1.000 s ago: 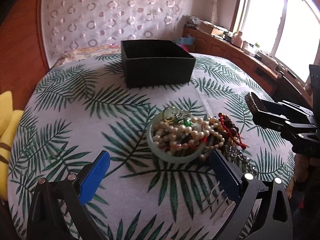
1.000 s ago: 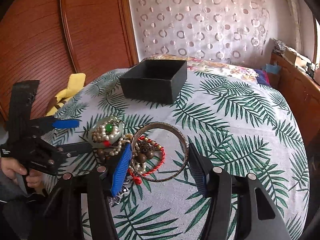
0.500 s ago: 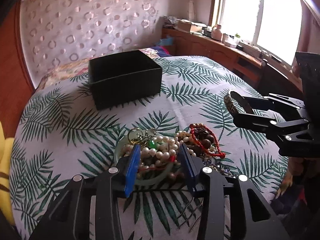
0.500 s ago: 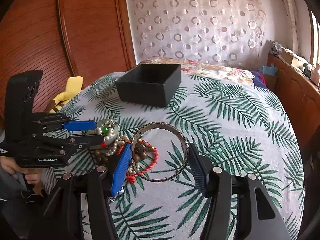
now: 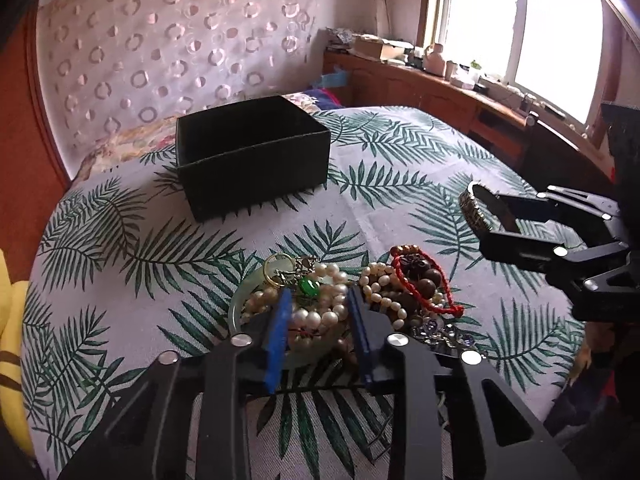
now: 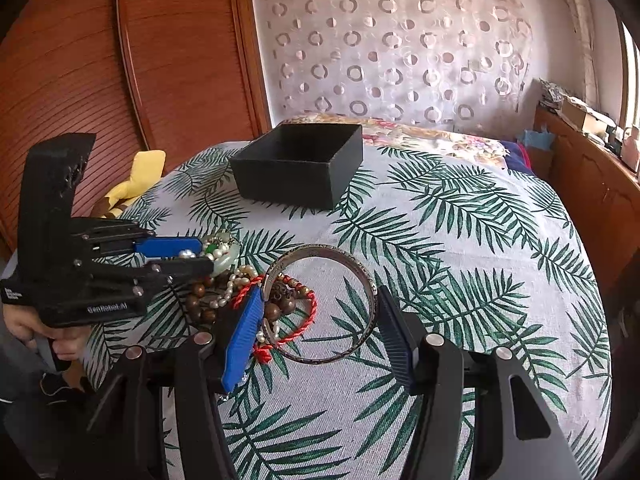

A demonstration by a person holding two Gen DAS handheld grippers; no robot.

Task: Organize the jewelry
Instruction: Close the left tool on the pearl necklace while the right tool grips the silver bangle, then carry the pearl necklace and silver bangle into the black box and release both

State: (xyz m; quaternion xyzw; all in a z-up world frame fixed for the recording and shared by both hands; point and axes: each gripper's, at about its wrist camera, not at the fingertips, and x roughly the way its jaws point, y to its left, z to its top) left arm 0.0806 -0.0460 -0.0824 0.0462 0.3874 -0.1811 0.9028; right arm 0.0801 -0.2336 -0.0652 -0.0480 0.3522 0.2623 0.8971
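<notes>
A heap of jewelry lies on the leaf-print cloth: a pearl necklace point(image 5: 320, 314) on a pale green bangle point(image 5: 240, 300), wooden beads and a red cord bracelet point(image 5: 424, 280). My left gripper point(image 5: 318, 312) is closed on the pearl necklace and the green bangle under it; it also shows in the right wrist view point(image 6: 192, 256). My right gripper point(image 6: 320, 312) holds a silver bangle point(image 6: 360, 276) between its pads, lifted above the cloth; it also shows in the left wrist view point(image 5: 472, 208). An open black box point(image 5: 252, 152) stands farther back, also in the right wrist view point(image 6: 300, 164).
The round table point(image 6: 460, 220) drops off at its edges. A yellow cushion point(image 6: 136, 180) lies at the left. A wooden cabinet point(image 5: 420, 92) with clutter runs under the window at the right. A wooden wardrobe point(image 6: 120, 80) stands behind at the left.
My left gripper moved forward over the pile and closed from wide open onto the pearls. My right gripper lifted slightly with the silver bangle held.
</notes>
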